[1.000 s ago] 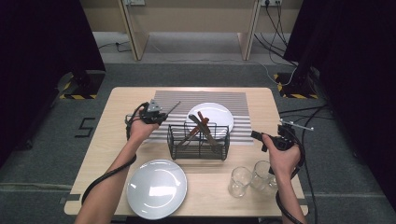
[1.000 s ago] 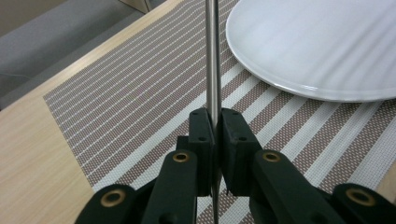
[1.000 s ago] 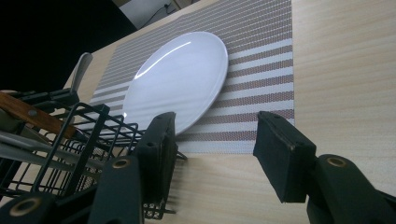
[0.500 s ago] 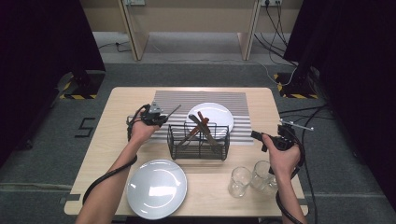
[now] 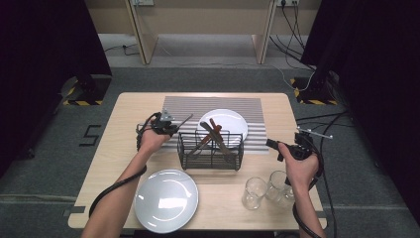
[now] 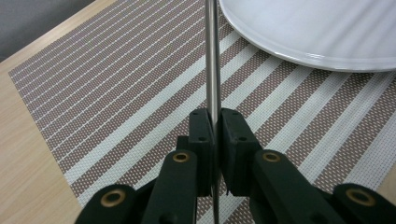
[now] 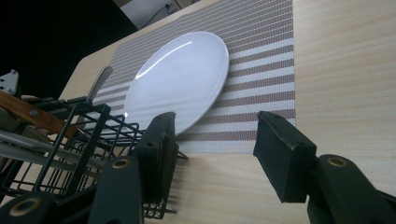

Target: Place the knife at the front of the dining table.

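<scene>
My left gripper [image 5: 173, 126] is shut on a thin metal utensil [image 5: 184, 120], whose shaft rises straight up between the jaws in the left gripper view [image 6: 212, 70]. It hovers over the striped placemat [image 6: 116, 93], just left of the far white plate [image 5: 229, 121]. The utensil's rounded far end [image 7: 99, 79] shows beside that plate [image 7: 182, 74]. My right gripper [image 5: 273, 146] stands open with nothing between its fingers [image 7: 215, 135], low over the bare wood to the right of the black wire basket [image 5: 210, 161].
The basket [image 7: 93, 135] holds wooden-handled knives [image 5: 216, 134] and other cutlery. A second white plate [image 5: 166, 200] lies at the near left. Two drinking glasses [image 5: 254, 192] [image 5: 279, 188] stand near the front edge by the right hand.
The left gripper and its utensil have shifted slightly toward the far plate. The right hand has stayed still.
</scene>
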The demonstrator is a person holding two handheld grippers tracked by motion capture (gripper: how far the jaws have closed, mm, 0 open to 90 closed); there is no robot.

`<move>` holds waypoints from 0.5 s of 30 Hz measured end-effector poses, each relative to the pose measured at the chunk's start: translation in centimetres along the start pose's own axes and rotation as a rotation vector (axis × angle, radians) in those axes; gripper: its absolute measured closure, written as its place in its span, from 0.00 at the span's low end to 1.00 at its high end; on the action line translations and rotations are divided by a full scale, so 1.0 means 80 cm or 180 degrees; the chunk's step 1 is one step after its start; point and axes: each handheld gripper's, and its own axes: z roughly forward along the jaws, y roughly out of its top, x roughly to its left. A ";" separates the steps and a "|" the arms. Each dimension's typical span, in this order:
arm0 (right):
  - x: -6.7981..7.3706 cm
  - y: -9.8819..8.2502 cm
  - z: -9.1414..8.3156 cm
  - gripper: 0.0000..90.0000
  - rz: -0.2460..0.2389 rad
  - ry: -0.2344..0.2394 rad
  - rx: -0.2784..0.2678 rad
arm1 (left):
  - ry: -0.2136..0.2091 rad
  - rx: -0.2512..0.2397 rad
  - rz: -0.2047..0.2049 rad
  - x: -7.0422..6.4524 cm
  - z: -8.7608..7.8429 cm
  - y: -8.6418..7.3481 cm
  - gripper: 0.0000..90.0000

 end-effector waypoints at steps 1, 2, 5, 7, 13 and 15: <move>0.000 0.000 0.000 0.53 -0.0001 0.0002 0.0001 | -0.0012 0.0008 -0.0011 0.001 0.000 0.000 0.92; 0.000 0.000 0.000 0.53 0.0009 0.0007 0.0004 | -0.0012 0.0012 -0.0017 0.002 0.000 0.000 0.92; -0.001 0.000 0.002 0.53 0.0019 0.0031 0.0015 | -0.0018 0.0030 -0.0009 0.004 -0.003 0.002 0.92; -0.001 0.000 0.003 0.53 0.0029 0.0030 0.0016 | -0.0011 0.0011 -0.0032 0.005 -0.005 0.001 0.92; -0.002 0.000 0.000 0.53 0.0033 0.0039 -0.0001 | -0.0033 0.0060 -0.0084 0.005 0.001 -0.006 0.92; -0.003 0.001 -0.002 0.53 0.0037 0.0038 -0.0030 | -0.0040 0.0082 -0.0098 0.005 0.003 -0.008 0.92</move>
